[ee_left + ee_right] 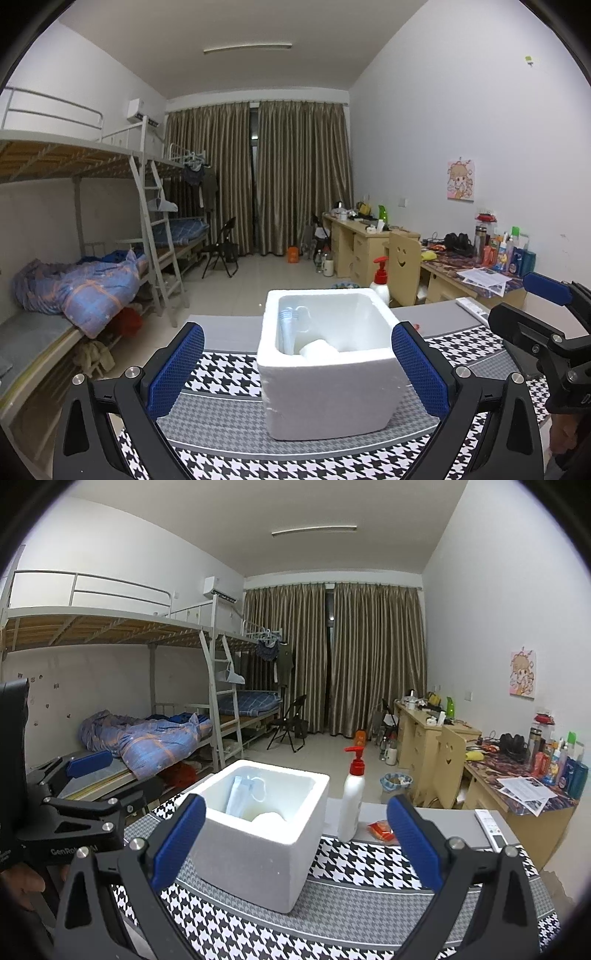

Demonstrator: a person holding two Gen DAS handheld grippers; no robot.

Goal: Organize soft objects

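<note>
Holding both grippers, left gripper (297, 373) and right gripper (295, 845), fingers spread apart and empty, you face a white foam box (325, 384) on the houndstooth-covered counter (229, 417), soft white items inside.

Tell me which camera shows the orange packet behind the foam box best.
The right wrist view: the orange packet lies in the open beside the pump bottle, right of the foam box. The left wrist view shows only a red sliver past its fingertip.
</note>
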